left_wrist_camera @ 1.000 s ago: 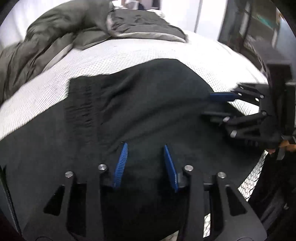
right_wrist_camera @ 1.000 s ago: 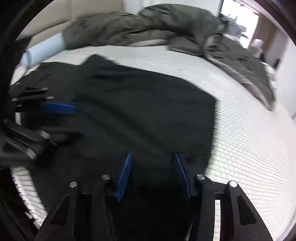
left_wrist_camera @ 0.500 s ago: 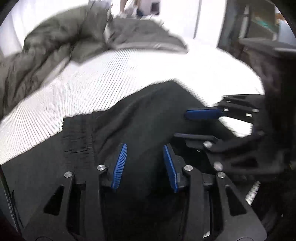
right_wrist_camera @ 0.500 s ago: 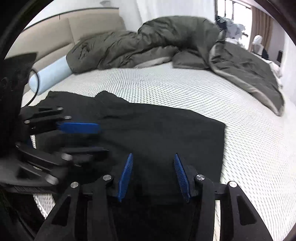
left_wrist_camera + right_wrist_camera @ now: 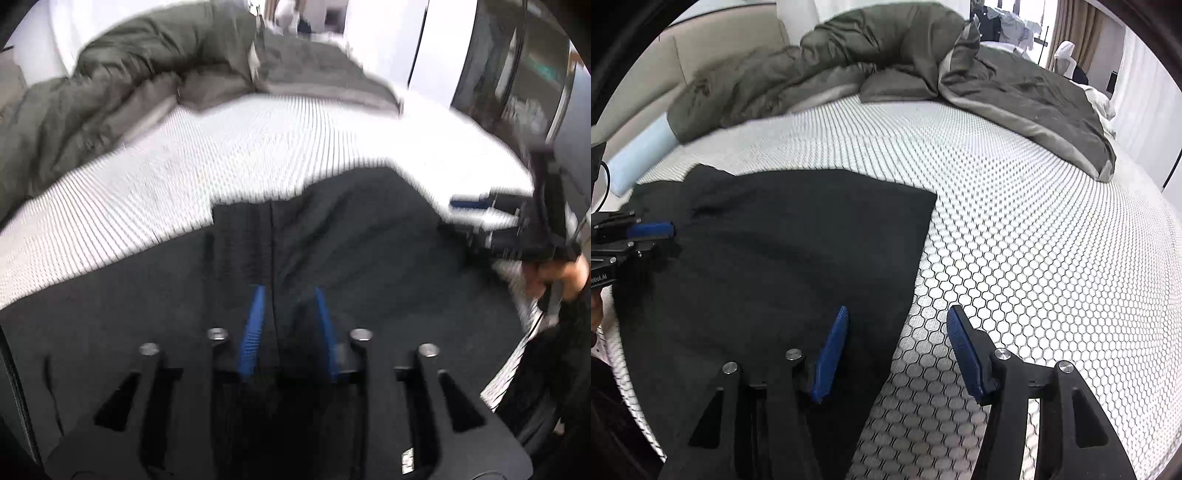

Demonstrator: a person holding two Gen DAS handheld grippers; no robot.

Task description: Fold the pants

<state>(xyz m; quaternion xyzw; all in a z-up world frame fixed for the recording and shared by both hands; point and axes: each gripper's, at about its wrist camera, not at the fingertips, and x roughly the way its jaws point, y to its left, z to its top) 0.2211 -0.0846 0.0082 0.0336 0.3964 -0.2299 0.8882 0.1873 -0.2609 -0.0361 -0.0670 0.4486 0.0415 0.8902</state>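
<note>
Black pants (image 5: 783, 258) lie folded flat on the honeycomb-patterned mattress (image 5: 1034, 240), near its front edge. Right gripper (image 5: 897, 350) jaws have just been opening, spread over the pants' right edge, nothing pinched. Left gripper (image 5: 290, 325) jaws likewise opening above the waistband; pads clear of cloth. Olive duvet (image 5: 886, 55) bunched behind.

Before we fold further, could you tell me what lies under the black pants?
The pants lie on the white honeycomb-patterned mattress, which shows bare around them. The mattress directly beneath is covered, so anything tucked under there cannot be seen.
</note>
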